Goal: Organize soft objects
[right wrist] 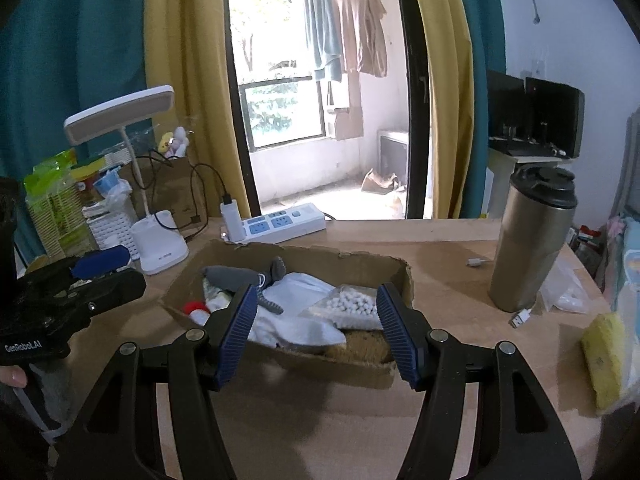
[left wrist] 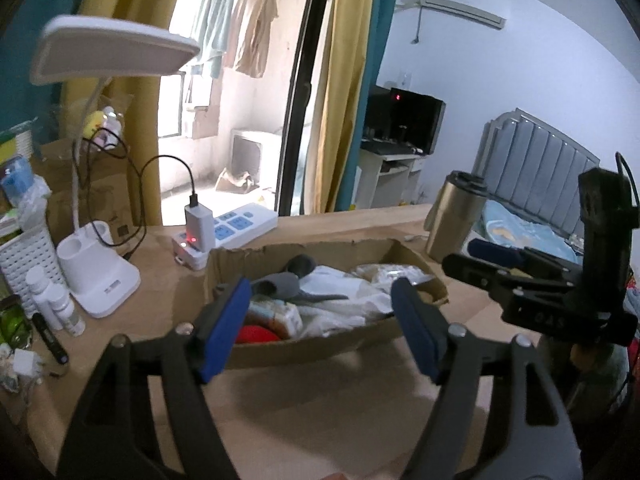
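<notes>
A torn cardboard box [left wrist: 300, 350] [right wrist: 340, 364] lies on the wooden desk. It holds a grey sock [left wrist: 288, 280] [right wrist: 236, 276], a white cloth [left wrist: 344, 304] [right wrist: 296, 292], a bag of white beads [right wrist: 352, 304], a red plush piece [left wrist: 254, 336] [right wrist: 194, 306] and a tissue pack [left wrist: 276, 316]. My left gripper [left wrist: 320, 292] hovers before the box's near wall, open and empty. My right gripper [right wrist: 317, 292] hangs likewise over the near wall, open with nothing between its pads. A yellow sponge [right wrist: 604, 356] lies on the desk at the far right.
A steel tumbler [right wrist: 532, 240] [left wrist: 452, 216] stands right of the box. A power strip [right wrist: 280, 222] with a charger and a white desk lamp [right wrist: 160, 240] sit behind and left. Small white bottles [left wrist: 52, 300] and baskets crowd the left edge. A plastic bag [right wrist: 564, 292] lies near the tumbler.
</notes>
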